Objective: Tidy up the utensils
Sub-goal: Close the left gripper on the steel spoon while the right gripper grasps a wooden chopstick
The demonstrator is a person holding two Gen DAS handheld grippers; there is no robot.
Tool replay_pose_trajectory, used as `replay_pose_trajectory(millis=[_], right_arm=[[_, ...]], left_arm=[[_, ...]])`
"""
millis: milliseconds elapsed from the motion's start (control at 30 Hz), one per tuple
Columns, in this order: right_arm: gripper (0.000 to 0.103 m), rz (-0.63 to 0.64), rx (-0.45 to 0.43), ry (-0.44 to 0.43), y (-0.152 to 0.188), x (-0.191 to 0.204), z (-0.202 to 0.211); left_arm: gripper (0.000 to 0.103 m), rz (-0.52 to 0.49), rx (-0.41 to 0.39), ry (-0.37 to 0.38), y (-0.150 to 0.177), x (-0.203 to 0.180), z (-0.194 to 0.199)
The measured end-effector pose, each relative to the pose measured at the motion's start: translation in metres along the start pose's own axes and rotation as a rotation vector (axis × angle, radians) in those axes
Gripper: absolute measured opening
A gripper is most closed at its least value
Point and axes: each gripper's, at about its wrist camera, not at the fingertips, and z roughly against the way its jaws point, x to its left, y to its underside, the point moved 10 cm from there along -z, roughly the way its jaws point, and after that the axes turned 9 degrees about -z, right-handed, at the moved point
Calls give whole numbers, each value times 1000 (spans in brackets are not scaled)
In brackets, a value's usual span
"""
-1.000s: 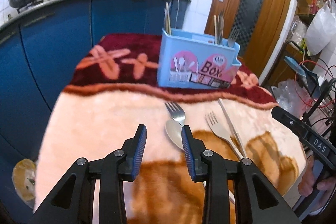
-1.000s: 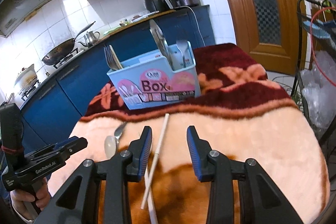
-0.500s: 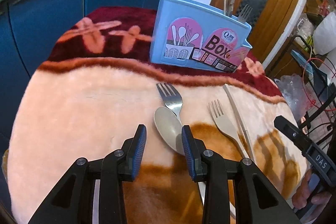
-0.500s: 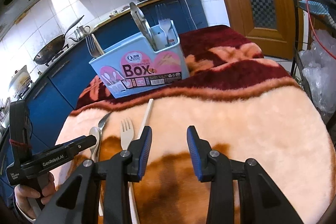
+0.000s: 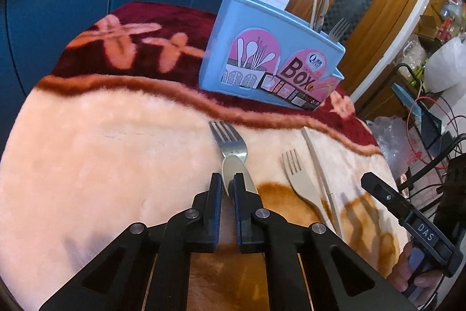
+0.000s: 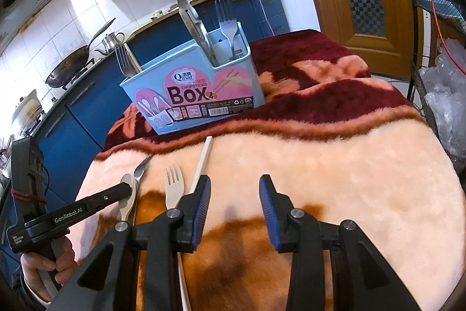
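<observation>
Left wrist view shows our left gripper (image 5: 226, 190) clamped on the bowl of the beige spoon (image 5: 233, 168), which lies on the blanket-covered counter (image 5: 102, 153) in front of the blue utensil box (image 5: 271, 69); the metal fork (image 5: 228, 137) touches the spoon on the box side; the beige fork (image 5: 297, 179) and a chopstick (image 5: 317, 165) lie right of the spoon; our right gripper (image 6: 231, 196) hangs over the blanket with jaws wide apart, holding nothing, in front of the box (image 6: 198, 95).
</observation>
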Motion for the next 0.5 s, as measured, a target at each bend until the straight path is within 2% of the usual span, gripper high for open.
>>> replay_pose_trajectory(millis=[233, 500], right_arm=[[38, 27, 26, 0, -2, 8, -4], [38, 74, 104, -9, -6, 27, -21]], left_arm=[[4, 8, -72, 19, -10, -1, 19], [3, -38, -184, -33, -33, 4, 51]])
